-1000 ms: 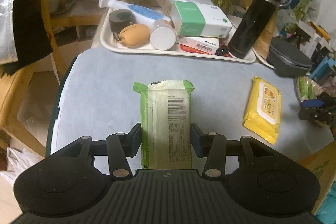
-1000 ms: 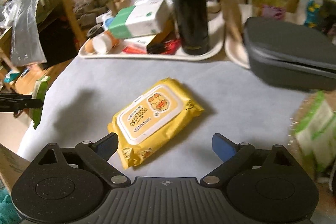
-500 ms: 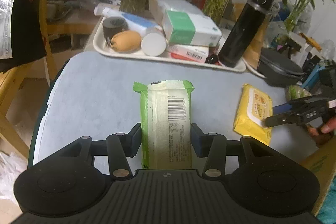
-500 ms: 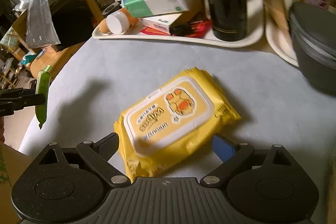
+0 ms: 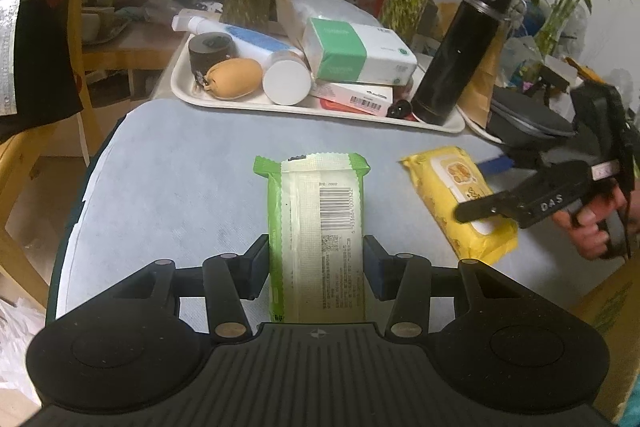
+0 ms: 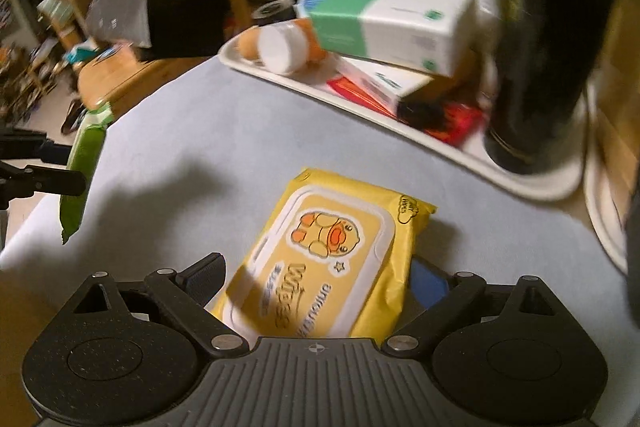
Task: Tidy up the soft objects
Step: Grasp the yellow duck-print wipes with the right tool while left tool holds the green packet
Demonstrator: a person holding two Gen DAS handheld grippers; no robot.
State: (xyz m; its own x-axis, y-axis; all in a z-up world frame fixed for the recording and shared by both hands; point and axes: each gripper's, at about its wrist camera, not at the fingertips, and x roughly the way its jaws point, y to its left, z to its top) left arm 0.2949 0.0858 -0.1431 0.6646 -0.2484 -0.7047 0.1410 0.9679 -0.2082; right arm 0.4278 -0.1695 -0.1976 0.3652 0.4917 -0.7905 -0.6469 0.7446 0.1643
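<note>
A green-edged soft pack [image 5: 316, 211] with a barcode is pinched lengthwise in my left gripper [image 5: 316, 259], both pads pressing its sides above the grey table cover [image 5: 180, 187]. From the right wrist view the same pack [image 6: 84, 163] hangs edge-on in that gripper [image 6: 66, 167] at the far left. A yellow wipes pack [image 6: 332, 235] with a duck on its lid lies flat on the cover. My right gripper [image 6: 316, 279] is open and straddles its near end, one finger on each side. In the left wrist view that gripper [image 5: 478, 189] reaches over the yellow pack [image 5: 444, 183].
A white tray [image 5: 320, 109] at the back holds a green-and-white tissue box [image 5: 360, 55], a tube, a jar and a tall black flask [image 5: 460, 59]. A dark case [image 5: 528, 119] sits right of it. A hand [image 5: 592, 227] holds the right gripper. A cardboard box [image 5: 608, 303] stands at the right edge.
My right gripper has come forward and down, rolling as it went, until the yellow pack lies between its open fingers. The left gripper keeps its hold on the green pack, almost still.
</note>
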